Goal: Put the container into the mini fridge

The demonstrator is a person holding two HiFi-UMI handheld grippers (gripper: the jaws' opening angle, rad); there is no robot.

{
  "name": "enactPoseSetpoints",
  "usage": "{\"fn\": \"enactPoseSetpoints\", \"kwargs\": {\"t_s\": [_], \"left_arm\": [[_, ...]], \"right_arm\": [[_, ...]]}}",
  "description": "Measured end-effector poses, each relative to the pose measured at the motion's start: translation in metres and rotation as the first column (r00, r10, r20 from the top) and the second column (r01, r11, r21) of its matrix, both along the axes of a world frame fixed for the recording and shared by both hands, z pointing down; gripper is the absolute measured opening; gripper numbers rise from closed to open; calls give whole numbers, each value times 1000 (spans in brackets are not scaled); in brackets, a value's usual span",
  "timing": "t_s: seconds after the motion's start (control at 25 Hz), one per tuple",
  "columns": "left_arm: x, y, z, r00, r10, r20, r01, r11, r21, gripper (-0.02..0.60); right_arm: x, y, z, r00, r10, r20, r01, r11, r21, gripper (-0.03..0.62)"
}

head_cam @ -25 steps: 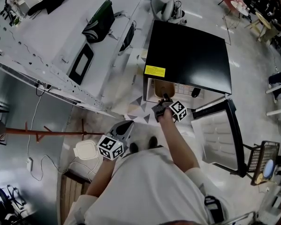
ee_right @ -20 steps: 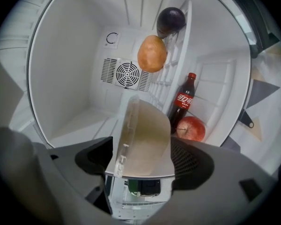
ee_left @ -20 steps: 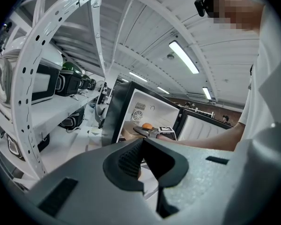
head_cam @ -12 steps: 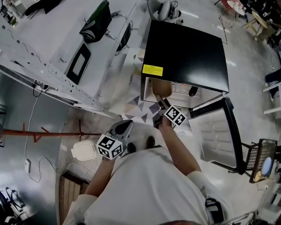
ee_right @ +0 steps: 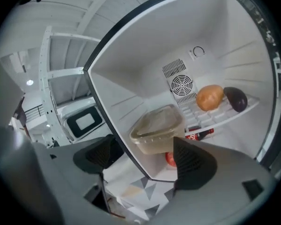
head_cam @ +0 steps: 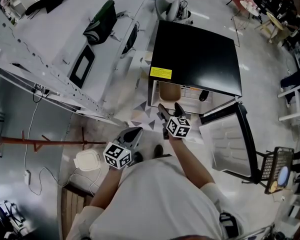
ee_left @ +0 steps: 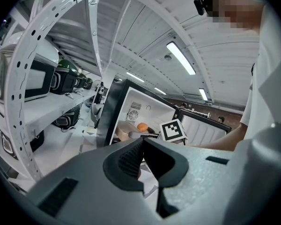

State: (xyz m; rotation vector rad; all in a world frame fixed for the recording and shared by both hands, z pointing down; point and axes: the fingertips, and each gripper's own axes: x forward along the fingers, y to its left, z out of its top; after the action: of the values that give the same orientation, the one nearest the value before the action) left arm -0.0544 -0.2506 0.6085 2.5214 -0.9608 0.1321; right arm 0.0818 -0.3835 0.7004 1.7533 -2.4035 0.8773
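Two grippers in use, both held by a person (head_cam: 160, 199) in a white top who stands facing a black mini fridge (head_cam: 197, 59). The fridge door (head_cam: 230, 144) is swung wide to the person's right, white liner showing. A yellow label (head_cam: 160, 73) sits at the front edge of the fridge top.

Right gripper (head_cam: 169, 113): held just outside the fridge opening, pointing in. Its jaws stand wide apart and have just been opening. Nothing is between the pads (ee_right: 193, 161); neither touches the container.

Container (ee_right: 157, 128): a translucent lidded tub with tan contents. It rests inside the fridge near the front of the compartment, clear of the right gripper's jaws. From the head view it shows as a tan block (head_cam: 169, 90) just inside the opening.

Other fridge contents, seen from the right gripper view:
- an orange round fruit (ee_right: 210, 97) and a dark purple item (ee_right: 236, 99) side by side on the wire shelf;
- a small bottle with a red label (ee_right: 199, 135) lying beside the container;
- a red round thing (ee_right: 171, 159) just below the container, partly behind a jaw.

Fan vent (ee_right: 181, 84) on the back wall.

Left gripper (head_cam: 132, 136): held low at the person's left side, well back from the fridge. Its jaws are closed tip to tip with nothing in them.

Floor: a triangle-patterned mat (head_cam: 142, 118) lies in front of the fridge. A white lidded tub (head_cam: 87, 160) sits near the left gripper. White perforated racking (ee_left: 23, 78) runs along the left.
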Motion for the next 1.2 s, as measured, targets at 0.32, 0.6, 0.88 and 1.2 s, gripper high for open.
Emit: {"fn": "enactPoseSetpoints", "kwargs": {"t_s": [0.32,0.6,0.88,1.2], "left_arm": [[-8,-1,-1,999,-32,2,32,999,4,3],[-12,-7,-3,999,-52,0,52,999,12,3],[-14,-13,-8,998,-59,-5,59,998,22,3],[-19,-11,-11,999,-39,-13,40,999,34,3]], "right_arm": [[-18,-5,8,968,-144,-206,151,988,18,433],[-26,-19,16,937,-207,-283,214,977,-5,440],[-24,-29,21,928,-227,-296,229,973,-28,442],[-22,-22,6,934,-196,-300,205,979,-3,442]]}}
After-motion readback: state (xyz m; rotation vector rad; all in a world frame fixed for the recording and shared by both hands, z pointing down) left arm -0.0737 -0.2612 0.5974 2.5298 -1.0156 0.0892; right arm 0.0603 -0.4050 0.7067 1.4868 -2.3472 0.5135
